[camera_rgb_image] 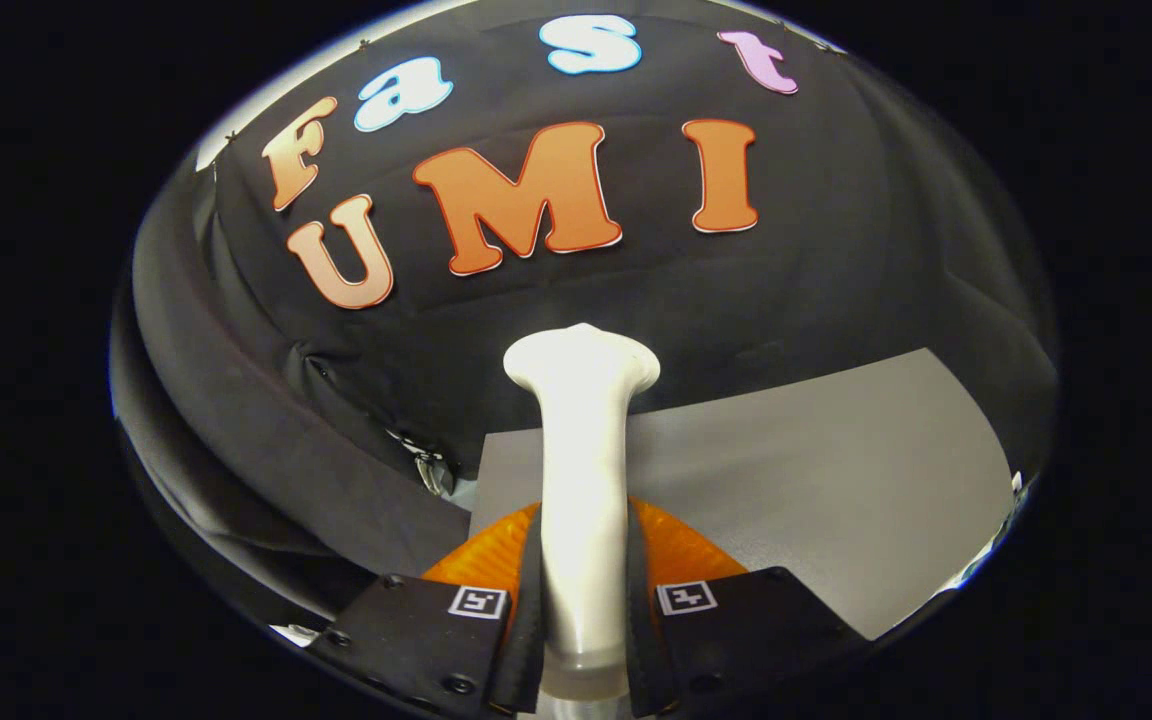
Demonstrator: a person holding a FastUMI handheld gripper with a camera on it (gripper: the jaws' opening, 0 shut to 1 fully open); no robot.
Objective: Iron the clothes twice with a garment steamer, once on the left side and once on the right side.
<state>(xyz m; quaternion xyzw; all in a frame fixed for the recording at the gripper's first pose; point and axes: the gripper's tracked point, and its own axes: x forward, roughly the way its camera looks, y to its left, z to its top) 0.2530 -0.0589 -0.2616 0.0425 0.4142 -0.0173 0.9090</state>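
A white garment steamer (584,450) stands upright between my two fingers, its handle clamped by both pads and its wider head rising beyond them toward the black cloth wall. My gripper (584,610) is shut on the steamer's handle. Behind the handle, just past the fingers, an orange rounded part (681,550) shows on both sides. No garment is visible ahead of the steamer head.
A grey tabletop (816,480) spreads beyond and to the right of the fingers, ending at the black cloth wall (736,290). A metal clip (431,470) pins the cloth at the table's far left corner. Folds of black cloth (266,460) hang to the left.
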